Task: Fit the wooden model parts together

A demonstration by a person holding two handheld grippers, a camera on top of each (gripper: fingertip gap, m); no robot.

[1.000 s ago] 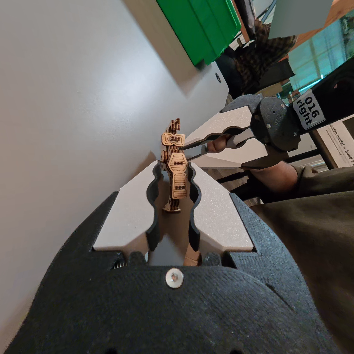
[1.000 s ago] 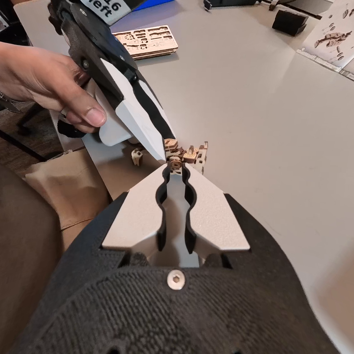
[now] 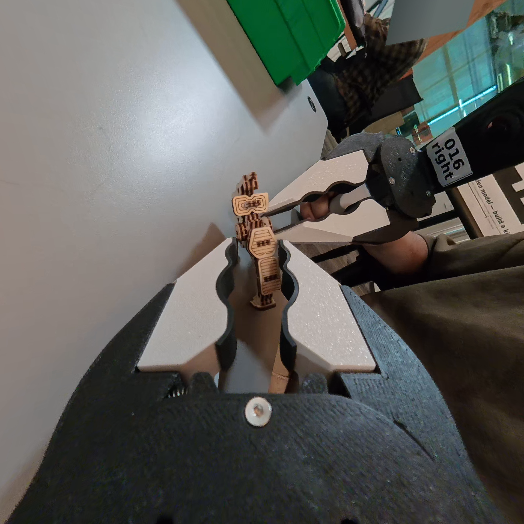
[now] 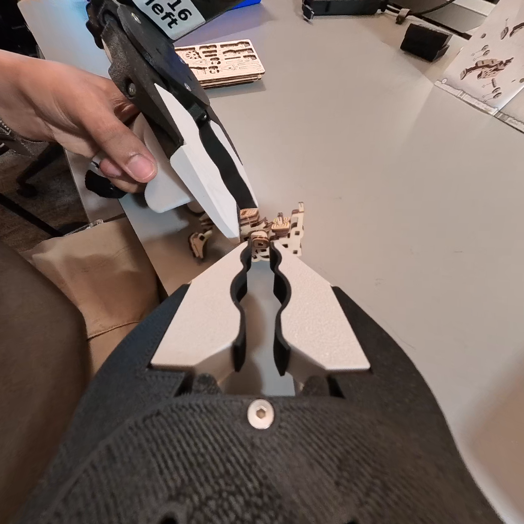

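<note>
Fingers of the left gripper (image 3: 256,249) pinch the wooden model (image 3: 262,255) at its midsection, long axis running straight out from them, above the worktop (image 3: 113,141). Over to the right wrist view: right gripper (image 4: 261,248) closes from the side, tips nipping a small square part (image 4: 260,243) on that model, crosswise to the left's hold.
</note>
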